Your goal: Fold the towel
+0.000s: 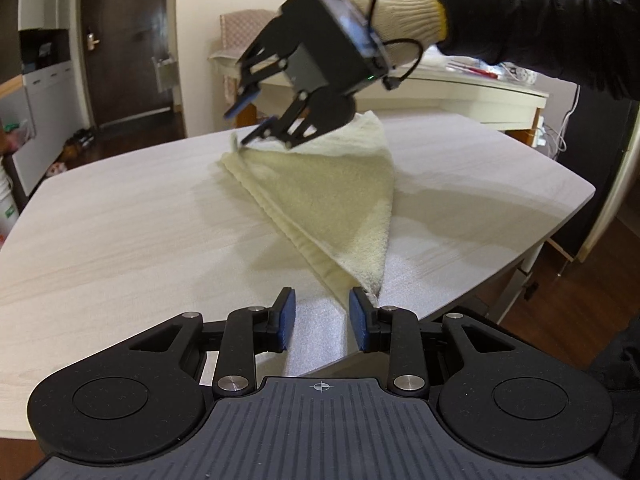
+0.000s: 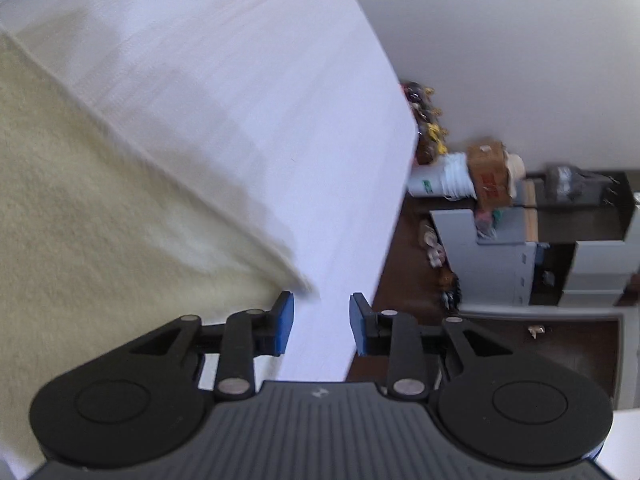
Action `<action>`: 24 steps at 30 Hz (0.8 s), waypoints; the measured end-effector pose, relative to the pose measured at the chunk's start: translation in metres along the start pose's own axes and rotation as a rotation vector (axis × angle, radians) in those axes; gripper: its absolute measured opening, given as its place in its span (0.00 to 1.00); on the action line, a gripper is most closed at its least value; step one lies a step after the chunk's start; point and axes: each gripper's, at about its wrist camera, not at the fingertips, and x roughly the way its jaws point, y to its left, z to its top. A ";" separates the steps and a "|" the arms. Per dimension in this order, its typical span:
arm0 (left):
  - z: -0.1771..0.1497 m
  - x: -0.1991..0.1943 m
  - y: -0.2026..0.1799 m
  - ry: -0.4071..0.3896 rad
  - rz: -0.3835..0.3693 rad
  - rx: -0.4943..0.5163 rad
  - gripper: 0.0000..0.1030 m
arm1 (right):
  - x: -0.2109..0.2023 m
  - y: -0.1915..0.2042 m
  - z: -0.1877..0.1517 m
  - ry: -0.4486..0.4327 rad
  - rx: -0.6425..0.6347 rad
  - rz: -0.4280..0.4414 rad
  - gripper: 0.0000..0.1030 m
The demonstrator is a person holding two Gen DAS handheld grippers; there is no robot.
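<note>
Towel soft, light, floppy, folded mid-desk. My left gripper spread, near corner beside right pad. My right gripper spread over far corner. I'd pinch corners.

The right tongs hide the towel's far edge.

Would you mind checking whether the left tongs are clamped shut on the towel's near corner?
No, the left tongs stand open, with the towel corner only beside the right pad.
</note>
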 end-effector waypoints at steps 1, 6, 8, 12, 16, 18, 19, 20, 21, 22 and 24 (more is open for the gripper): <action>0.000 0.000 -0.001 0.001 0.005 -0.006 0.32 | -0.006 -0.004 -0.003 0.008 0.042 -0.009 0.36; -0.001 -0.005 0.005 0.000 0.009 -0.065 0.36 | -0.042 -0.012 -0.013 0.017 0.233 -0.035 0.40; 0.001 -0.009 0.011 -0.006 0.015 -0.076 0.37 | -0.067 -0.010 -0.015 -0.016 0.384 -0.007 0.41; 0.014 -0.015 0.030 -0.027 0.051 -0.072 0.42 | -0.119 0.001 -0.017 -0.124 0.707 0.107 0.39; 0.039 -0.008 0.058 -0.058 0.085 -0.038 0.45 | -0.162 0.025 -0.009 -0.238 0.903 0.196 0.34; 0.052 0.000 0.072 -0.063 0.084 -0.038 0.45 | -0.174 0.039 0.009 -0.253 0.885 0.198 0.31; 0.056 0.003 0.075 -0.063 0.081 -0.038 0.45 | -0.178 0.046 0.018 -0.251 0.868 0.193 0.31; 0.063 0.008 0.081 -0.070 0.082 -0.039 0.45 | -0.181 0.050 0.026 -0.240 0.850 0.183 0.31; 0.071 0.014 0.086 -0.070 0.084 -0.036 0.45 | -0.184 0.052 0.030 -0.232 0.840 0.177 0.31; 0.075 0.018 0.087 -0.070 0.084 -0.029 0.45 | -0.184 0.054 0.036 -0.218 0.826 0.162 0.31; 0.084 0.023 0.087 -0.075 0.080 -0.014 0.46 | -0.184 0.058 0.047 -0.190 0.795 0.132 0.31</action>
